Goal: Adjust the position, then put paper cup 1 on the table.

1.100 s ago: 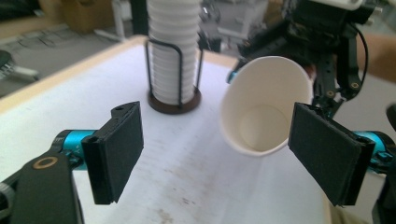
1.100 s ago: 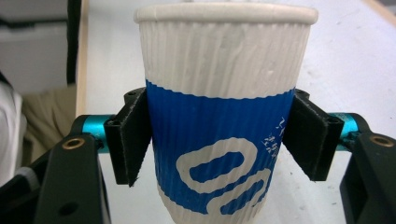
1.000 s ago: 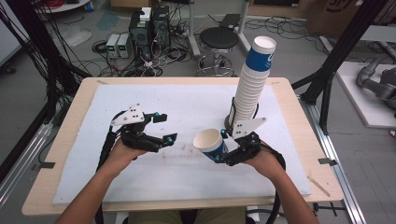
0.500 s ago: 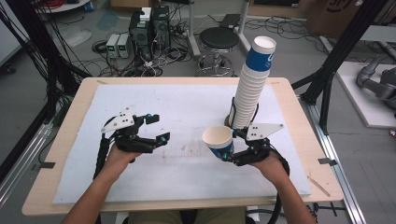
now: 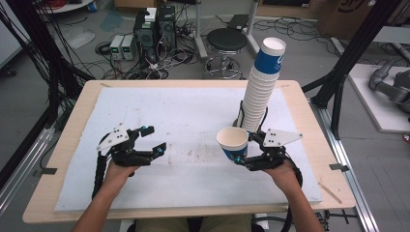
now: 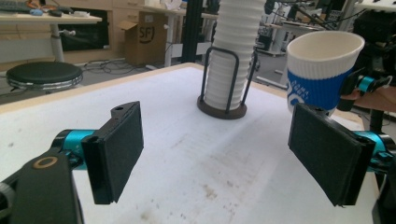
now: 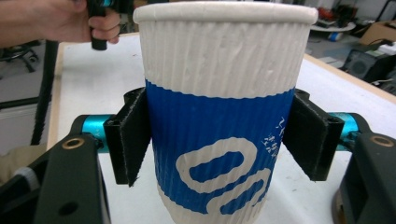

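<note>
- On the right half of the white mat (image 5: 183,121) we see the right gripper (image 5: 240,157) clamped on a single paper cup (image 5: 233,143), white above and blue below, which stands upright with its open mouth facing up.
- In the right gripper view the cup (image 7: 219,107) sits squarely between the two black pads (image 7: 128,140), one pressed against each side of the blue band, so we read this grip as firm.
- Just behind that cup, we find the tall stack of cups (image 5: 261,87) nested in a dark wire holder (image 5: 241,116); the stack leans a little to the right at its top, and the held cup is near it but apart from it.
- In the left gripper view the same stack (image 6: 233,51) rises from its round base, with the held cup (image 6: 322,70) to the right of it and clear of the mat.
- At the left side of the mat, the left gripper (image 5: 153,141) is released: its jaws stand wide apart with nothing between them, and we see only bare mat (image 6: 210,163) between the pads (image 6: 121,149).
- The two grippers are well apart, each with a hand around its handle, and the wooden table (image 5: 72,121) shows as a border around the mat.
</note>
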The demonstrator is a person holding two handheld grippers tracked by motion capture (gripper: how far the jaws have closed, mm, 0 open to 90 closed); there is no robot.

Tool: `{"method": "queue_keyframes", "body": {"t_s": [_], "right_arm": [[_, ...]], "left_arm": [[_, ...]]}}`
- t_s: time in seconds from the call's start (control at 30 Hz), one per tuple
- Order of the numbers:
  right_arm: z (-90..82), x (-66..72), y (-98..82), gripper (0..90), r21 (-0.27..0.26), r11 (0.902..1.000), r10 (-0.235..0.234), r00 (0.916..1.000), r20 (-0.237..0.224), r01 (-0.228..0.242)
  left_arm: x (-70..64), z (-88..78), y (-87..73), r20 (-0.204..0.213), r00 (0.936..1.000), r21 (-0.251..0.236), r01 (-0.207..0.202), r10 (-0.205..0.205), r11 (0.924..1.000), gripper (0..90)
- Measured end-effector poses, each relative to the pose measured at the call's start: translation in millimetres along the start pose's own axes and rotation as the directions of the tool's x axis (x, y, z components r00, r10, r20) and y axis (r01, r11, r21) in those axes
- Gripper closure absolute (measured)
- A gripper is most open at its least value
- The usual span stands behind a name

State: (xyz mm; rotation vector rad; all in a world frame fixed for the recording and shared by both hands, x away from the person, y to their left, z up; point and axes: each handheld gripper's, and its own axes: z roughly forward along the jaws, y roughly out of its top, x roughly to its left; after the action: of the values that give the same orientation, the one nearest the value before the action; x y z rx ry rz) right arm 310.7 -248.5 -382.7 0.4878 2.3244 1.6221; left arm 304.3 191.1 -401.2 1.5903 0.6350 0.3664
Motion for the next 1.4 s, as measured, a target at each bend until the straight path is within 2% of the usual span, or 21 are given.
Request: {"method": "queue_keyframes", "body": {"t_s": [0.2, 0.77, 1.0, 1.2, 1.4], "right_arm": [[-3.6, 1.4, -4.8, 29.8, -0.019, 0.9998, 0.001, 0.9997, 0.024, 0.000], [-6.3, 1.1, -5.0, 29.8, -0.044, 0.9990, -0.004, 0.9992, 0.039, 0.005], [-11.7, -2.1, -8.2, 29.8, -0.061, 0.9981, 0.000, 0.9970, 0.077, 0.005], [-20.4, -6.6, -15.6, 29.8, -0.081, 0.9965, 0.029, 0.9947, 0.098, -0.021], [-34.3, -16.2, -28.2, 29.8, -0.080, 0.9953, 0.066, 0.9871, 0.146, -0.054]], "left_arm": [[0.8, -3.2, -2.8, -0.012, 0.9999, 0.000, -0.002, 0.002, 1.0000, 18.2], [2.0, -7.5, -6.0, -0.023, 0.9997, -0.014, 0.007, -0.007, 0.9999, 18.2], [2.1, -6.3, -7.7, -0.018, 0.9998, -0.008, 0.010, -0.010, 0.9999, 18.2], [2.0, -5.4, -8.1, -0.013, 0.9998, -0.006, 0.012, -0.012, 0.9999, 18.2], [1.5, -4.5, -8.8, -0.012, 0.9999, 0.004, 0.008, -0.008, 1.0000, 18.2]]}}
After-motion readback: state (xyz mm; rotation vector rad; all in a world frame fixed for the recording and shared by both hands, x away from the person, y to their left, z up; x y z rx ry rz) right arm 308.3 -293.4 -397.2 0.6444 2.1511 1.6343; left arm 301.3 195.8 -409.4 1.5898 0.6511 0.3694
